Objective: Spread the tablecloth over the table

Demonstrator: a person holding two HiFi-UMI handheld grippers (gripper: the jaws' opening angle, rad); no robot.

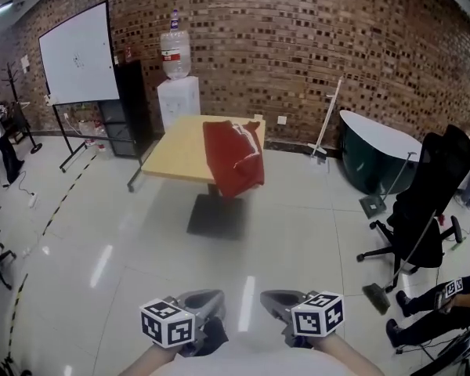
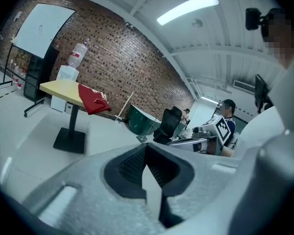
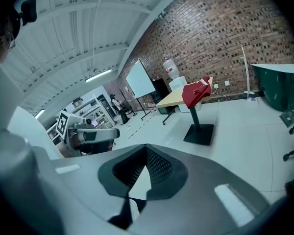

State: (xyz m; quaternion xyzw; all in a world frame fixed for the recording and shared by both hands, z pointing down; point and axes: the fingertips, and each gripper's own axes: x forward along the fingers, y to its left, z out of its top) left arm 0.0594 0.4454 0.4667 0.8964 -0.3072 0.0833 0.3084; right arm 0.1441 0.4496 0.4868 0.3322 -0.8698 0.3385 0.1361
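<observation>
A red tablecloth [image 1: 233,159] lies bunched on the near right part of a yellow-topped pedestal table [image 1: 180,149], and part of it hangs over the table's edge. The table stands well away across the floor. Both grippers are held low and close to the body, side by side. My left gripper [image 1: 211,298] is shut with nothing in it, and so is my right gripper [image 1: 272,298]. The left gripper view has the cloth [image 2: 92,99] and table [image 2: 61,87] far off beyond the closed gripper [image 2: 147,180]. In the right gripper view the cloth [image 3: 196,93] is also distant beyond the gripper [image 3: 146,173].
Behind the table by the brick wall are a whiteboard [image 1: 78,53], a black cabinet [image 1: 131,108] and a water dispenser [image 1: 178,84]. To the right are a dark green tub [image 1: 376,159], a black office chair [image 1: 427,202], a broom [image 1: 392,272] and a seated person's legs [image 1: 439,304].
</observation>
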